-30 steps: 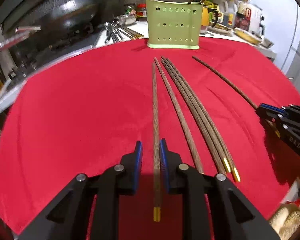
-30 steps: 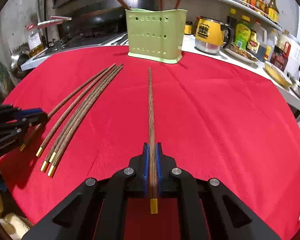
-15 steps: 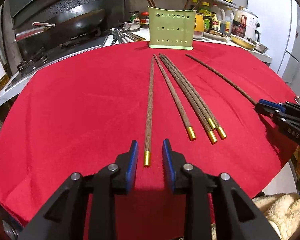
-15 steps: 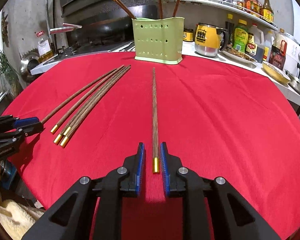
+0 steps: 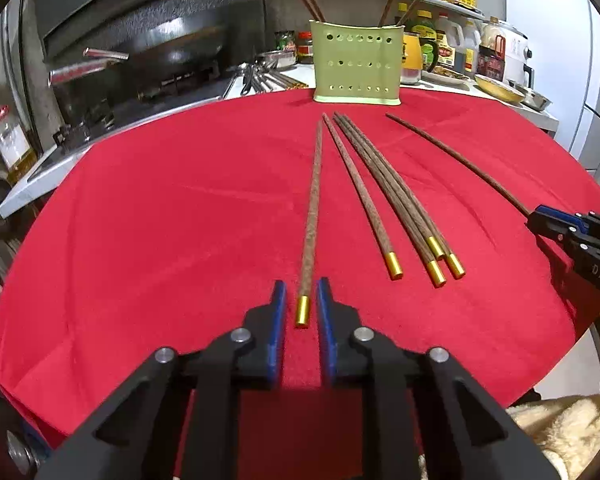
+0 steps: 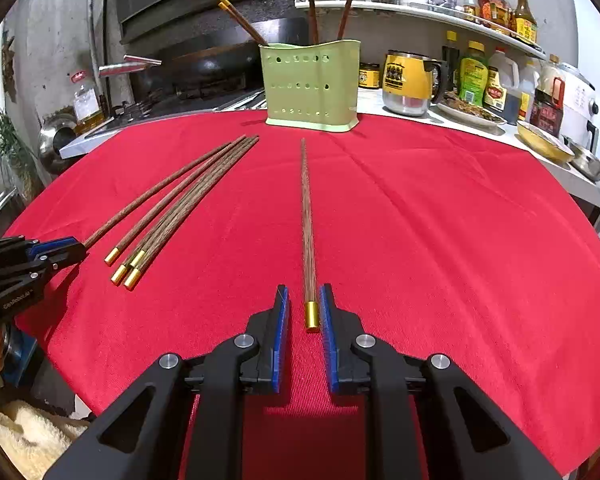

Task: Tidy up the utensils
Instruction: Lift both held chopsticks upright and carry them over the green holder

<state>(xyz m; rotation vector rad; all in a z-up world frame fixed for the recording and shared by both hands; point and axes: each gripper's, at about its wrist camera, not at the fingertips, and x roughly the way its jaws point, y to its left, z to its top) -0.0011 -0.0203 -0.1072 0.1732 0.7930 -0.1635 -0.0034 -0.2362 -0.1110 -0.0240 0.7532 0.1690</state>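
Two wooden chopsticks with gold ends lie apart from the rest on the red cloth. My left gripper (image 5: pixel 301 292) has its blue pads on either side of the gold end of one chopstick (image 5: pixel 312 208). Its jaws are closing, with a gap still showing on both sides. My right gripper (image 6: pixel 304 296) straddles the gold end of the other chopstick (image 6: pixel 307 220) the same way, closing and not pressing. Three more chopsticks (image 5: pixel 392 200) lie side by side between the two. A green perforated holder (image 6: pixel 312 84) stands at the cloth's far edge with several chopsticks upright in it.
The red cloth (image 6: pixel 440 240) covers a round table. Beyond the holder are a wok on a stove (image 5: pixel 172 56), a yellow mug (image 6: pixel 406 80), sauce bottles and metal bowls on a counter. A fluffy cream towel (image 5: pixel 560 424) lies below the table's near edge.
Both grippers slid back along their chopsticks from the shafts to the gold ends. The right one, shut on its chopstick a second ago, has let it go.
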